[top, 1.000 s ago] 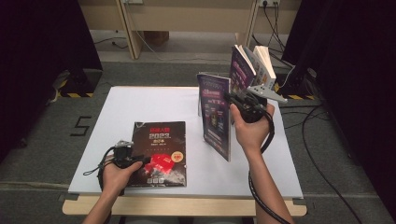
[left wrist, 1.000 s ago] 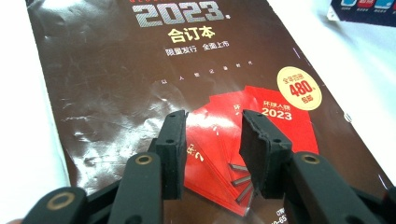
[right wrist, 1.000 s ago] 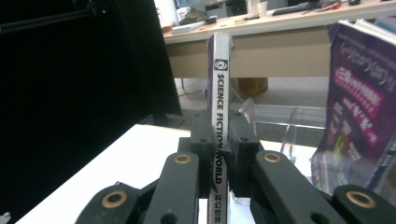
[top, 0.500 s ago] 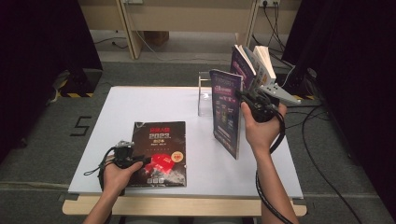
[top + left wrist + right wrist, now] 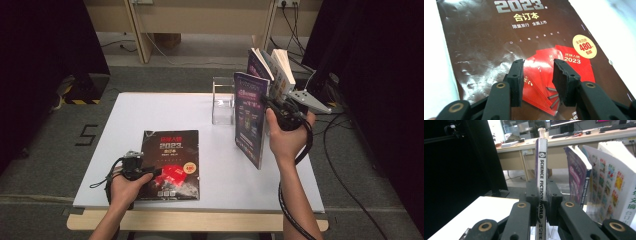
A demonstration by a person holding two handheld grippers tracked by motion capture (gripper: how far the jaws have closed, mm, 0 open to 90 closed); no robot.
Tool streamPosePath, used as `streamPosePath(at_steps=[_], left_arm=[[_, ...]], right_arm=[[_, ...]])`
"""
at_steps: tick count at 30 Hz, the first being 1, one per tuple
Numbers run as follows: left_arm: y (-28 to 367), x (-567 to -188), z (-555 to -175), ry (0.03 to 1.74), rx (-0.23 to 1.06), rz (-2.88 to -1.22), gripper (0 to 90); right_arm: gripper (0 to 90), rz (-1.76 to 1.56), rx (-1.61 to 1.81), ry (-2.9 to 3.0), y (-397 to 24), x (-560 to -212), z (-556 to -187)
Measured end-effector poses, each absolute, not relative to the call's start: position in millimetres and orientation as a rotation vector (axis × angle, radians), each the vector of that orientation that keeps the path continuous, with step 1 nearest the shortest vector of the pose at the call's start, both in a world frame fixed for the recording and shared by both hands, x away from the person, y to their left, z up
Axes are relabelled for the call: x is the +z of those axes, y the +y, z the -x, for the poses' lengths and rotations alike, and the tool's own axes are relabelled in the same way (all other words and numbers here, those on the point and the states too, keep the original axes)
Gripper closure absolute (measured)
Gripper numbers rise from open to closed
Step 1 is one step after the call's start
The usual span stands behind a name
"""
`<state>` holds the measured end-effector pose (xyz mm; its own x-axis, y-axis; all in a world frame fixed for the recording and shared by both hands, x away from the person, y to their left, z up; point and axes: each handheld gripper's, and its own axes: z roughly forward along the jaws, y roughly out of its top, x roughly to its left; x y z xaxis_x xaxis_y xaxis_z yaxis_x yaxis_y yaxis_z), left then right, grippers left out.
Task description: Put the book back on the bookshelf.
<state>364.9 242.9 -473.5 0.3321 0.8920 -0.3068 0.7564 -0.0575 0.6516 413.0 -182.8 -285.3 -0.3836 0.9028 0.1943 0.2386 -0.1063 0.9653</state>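
- Nearest us, the left gripper (image 5: 150,173) rests over the lower part of a dark magazine (image 5: 171,162) that lies flat near the front edge of the white surface (image 5: 150,112); in the left gripper view its jaws stand apart above the red printing on the cover, and we cannot tell whether their tips touch the paper.
- That view cuts off the magazine's lower edge, and glare blurs part of its glossy cover.
- Further back and to the right, the right gripper (image 5: 270,106) has its jaws clamped on the spine of a thin purple magazine (image 5: 249,120), held upright; whether its bottom edge rests on the surface we cannot make out.
- Just behind stand more books (image 5: 272,70), leaning; their feet are hidden by the held magazine and the hand.
- A clear stand (image 5: 223,100) sits left of them, hard to read against the white.
- Beyond the surface we see grey carpet, wooden desk legs, cables and black curtains at both sides.
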Motion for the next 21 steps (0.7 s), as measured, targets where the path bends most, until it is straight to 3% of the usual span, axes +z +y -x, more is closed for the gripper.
streamPosePath(at_steps=[21], left_arm=[[243.5,-472.9,-365.1,1.455,0.226,-1.835,60.2]], right_arm=[[83.4,-1.248,1.536,1.549,-188.5,-279.0,-415.5]])
